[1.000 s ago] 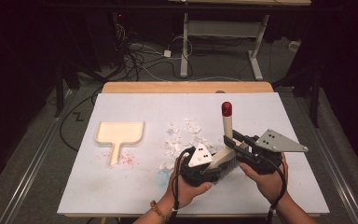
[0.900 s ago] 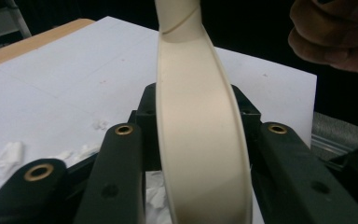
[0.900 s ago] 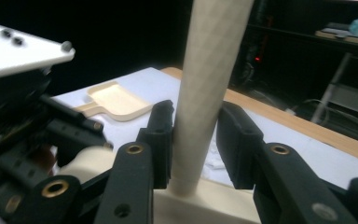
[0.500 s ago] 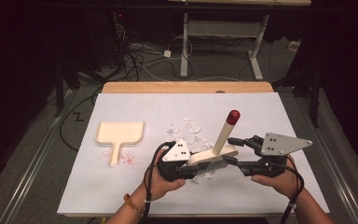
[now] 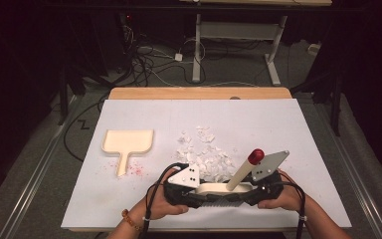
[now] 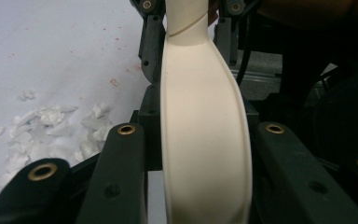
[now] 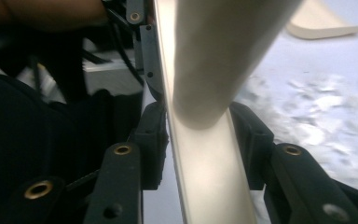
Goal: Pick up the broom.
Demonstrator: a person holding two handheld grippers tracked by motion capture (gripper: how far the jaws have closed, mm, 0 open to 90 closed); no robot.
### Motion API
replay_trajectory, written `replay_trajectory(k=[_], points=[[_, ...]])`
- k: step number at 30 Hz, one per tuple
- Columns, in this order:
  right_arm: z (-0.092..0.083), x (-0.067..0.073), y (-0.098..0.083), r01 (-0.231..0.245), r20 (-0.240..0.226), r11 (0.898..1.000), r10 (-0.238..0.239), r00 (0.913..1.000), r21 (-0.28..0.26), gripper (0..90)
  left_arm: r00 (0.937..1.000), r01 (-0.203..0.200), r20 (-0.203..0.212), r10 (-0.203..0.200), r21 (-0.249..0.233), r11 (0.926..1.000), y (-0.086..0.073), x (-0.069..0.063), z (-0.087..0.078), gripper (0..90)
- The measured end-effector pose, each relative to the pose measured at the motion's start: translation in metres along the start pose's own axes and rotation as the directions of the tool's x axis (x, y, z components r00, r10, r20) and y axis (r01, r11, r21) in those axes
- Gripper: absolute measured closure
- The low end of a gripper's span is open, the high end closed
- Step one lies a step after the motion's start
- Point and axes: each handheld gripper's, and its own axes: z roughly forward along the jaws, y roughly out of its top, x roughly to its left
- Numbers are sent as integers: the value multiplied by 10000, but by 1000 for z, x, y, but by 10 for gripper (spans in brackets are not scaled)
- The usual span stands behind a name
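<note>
Cream-coloured brush [image 5: 219, 188] with a red-tipped handle sits low over the near edge of the white table [image 5: 288, 129], bristles down and handle slanting up to the right. It is carried between both tools. The left gripper [image 5: 203, 193] is clamped on the left end of the brush back; in the left gripper view the cream body fills the gap between the black jaws. The right gripper [image 5: 251, 191] takes the other end. Its jaws have just been closing, and in the right gripper view the brush back lies between them with the pads pressed to both sides. Paper scraps [image 5: 204, 154] lie loose in a scatter mid-table, just beyond the bristles. The dustpan [image 5: 128, 141] lies flat well to the left and looks bare inside, with a few red specks [image 5: 137, 169] by its handle. Judgement: the brush is picked up and steadied, but sweeping has hardly begun. Left to do: gather the pile, push it across to the pan and load it.
</note>
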Motion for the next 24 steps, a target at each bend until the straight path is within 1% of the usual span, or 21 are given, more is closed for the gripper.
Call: replay_trajectory(k=[2,4,5,6,7,8,9,10,11,12,13,14,15,16,18,19,20,21,22,23,24], points=[[3,1,-2,-11,-148,10000,11,9999,-27,672,9998,148,118,-147,-132,9998,-3,2,-2,618],[4,2,-1,33,-229,10000,-33,9997,-1,675,9999,109,96,-108,-108,9999,-4,3,-3,603],[7,3,1,210,49,9997,-211,9998,107,677,9998,13,-213,-13,-15,10000,-5,3,-5,587],[8,4,2,187,148,9995,-191,9997,262,677,9998,13,-213,-13,-15,10000,-5,3,-5,544],[9,3,2,299,215,9991,-305,9993,285,677,9975,154,-692,-158,-66,9999,-6,4,-8,482],[9,4,2,224,306,9992,-234,9993,339,677,9951,157,-973,-159,-36,9999,-6,4,-11,451],[9,4,1,181,404,9991,-197,9990,378,677,9907,122,-1357,-119,13,9999,-7,3,-15,414],[9,3,2,188,487,9992,-206,9986,363,677,9824,151,-1865,-137,61,9999,-9,1,-20,368],[7,3,2,228,612,9991,-250,9978,353,678,9689,226,-2467,-211,30,9997,-11,-1,-26,301],[7,3,2,228,612,9991,-250,9978,353,678,9689,226,-2467,-211,30,9997,-11,-1,-26,254],[2,2,5,184,831,9997,-195,9964,135,677,9412,332,-3359,-354,-123,9994,-18,-4,-38,240],[0,2,6,270,955,9996,-278,9950,90,677,9237,388,-3807,-431,-190,9991,-22,-7,-44,222],[-2,2,7,281,1194,9996,-287,9924,62,678,9073,493,-4166,-572,-298,9983,-27,-9,-50,201],[-5,3,7,227,1429,9997,-240,9894,107,678,8922,565,-4470,-652,-328,9979,-32,-11,-56,193],[-9,3,6,91,1805,9999,-107,9835,95,678,8539,693,-5143,-794,-389,9968,-43,-15,-67,192],[-11,2,6,106,1969,9999,-126,9804,110,678,8359,771,-5420,-869,-409,9962,-49,-17,-73,192],[-14,1,7,82,2193,9999,-104,9756,112,677,8359,771,-5420,-869,-409,9962,-49,-17,-73,191],[-16,0,7,-12,2296,10000,-3,9733,62,678,8027,894,-5883,-980,-439,9950,-58,-20,-80,191],[-18,0,8,-43,2407,10000,33,9706,35,678,8027,894,-5883,-980,-439,9950,-58,-20,-80,191],[-20,-1,8,-66,2576,10000,73,9662,-38,678,7868,998,-6081,-1059,-440,9940,-63,-21,-84,191],[-20,-1,8,-66,2576,10000,73,9662,-38,678,7727,1151,-6241,-1155,-412,9925,-70,-23,-88,191]])
